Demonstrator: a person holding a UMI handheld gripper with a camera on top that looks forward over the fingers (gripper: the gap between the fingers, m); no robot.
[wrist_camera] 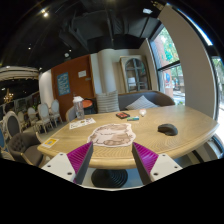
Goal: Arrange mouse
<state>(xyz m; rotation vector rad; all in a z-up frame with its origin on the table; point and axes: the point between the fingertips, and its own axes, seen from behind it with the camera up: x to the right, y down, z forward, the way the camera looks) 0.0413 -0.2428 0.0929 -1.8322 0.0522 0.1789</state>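
Note:
A dark mouse (167,129) lies on the wooden table (185,125), to the right of and beyond my fingers. A pale patterned mouse mat (112,133) lies on the table just ahead of my fingertips. My gripper (113,150) is open and holds nothing; its magenta pads (84,157) stand apart over the near edge of the table, and the table surface shows between them.
A sheet of paper (80,124) lies on the table to the left beyond the mat. Small boxes (124,116) sit at the far side. A yellow item (47,142) lies at the left edge. Chairs (28,120) stand to the left, and an armchair (148,99) behind.

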